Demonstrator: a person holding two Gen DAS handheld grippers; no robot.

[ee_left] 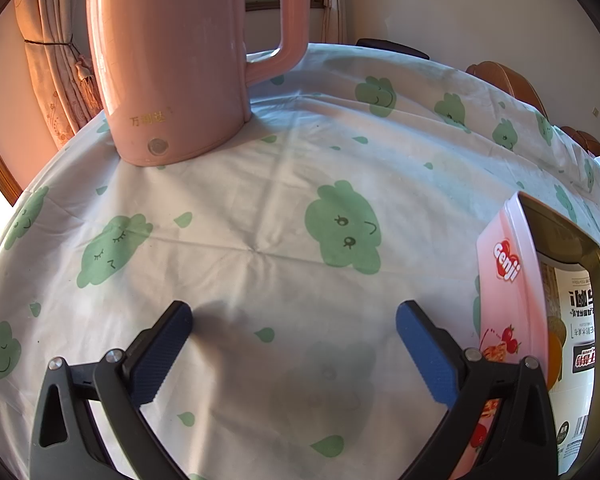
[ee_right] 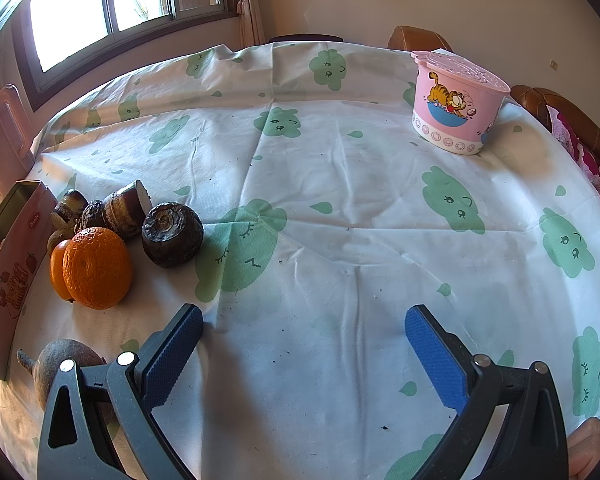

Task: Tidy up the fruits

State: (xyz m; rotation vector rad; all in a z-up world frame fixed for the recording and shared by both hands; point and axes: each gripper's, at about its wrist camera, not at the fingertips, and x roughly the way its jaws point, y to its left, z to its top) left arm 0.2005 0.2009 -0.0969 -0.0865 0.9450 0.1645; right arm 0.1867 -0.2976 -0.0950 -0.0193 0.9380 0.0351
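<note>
My worktop [ee_right: 340,208] fills both views under a white cloth with green clouds. On my left view a pink kettle [ee_left: 172,64] stands at the far left edge. The pink tin [ee_left: 512,300], open at the top, sits at the right of that view and at the left edge of my right view. I judge it to be where the fruit goes; something orange already shows inside it, and printed packets too. A pink cartoon tub [ee_right: 456,104] with its lid on stands near the far right edge, well apart from everything else.

The fruit lies in a bunch just beside the tin, on its right. The big orange [ee_right: 98,268] is nearest me, with a smaller one [ee_right: 58,270] touching it from behind. Past them lie dark brown lumps [ee_right: 172,234], one round and one cut to show white flesh; I cannot tell what they are. A brown, tailed root [ee_right: 66,360] lies closer still, partly behind my right tool's left finger.

My left tool [ee_left: 294,316] hovers spread over bare cloth, pinching nothing. My right tool [ee_right: 304,322] is spread too and empty, aimed at bare cloth to the right of the pile.

I judge that I am between picks. Next I should swing the right tool left, straddle the big orange, close gently on its rind, then carry it over the tin's rim.
</note>
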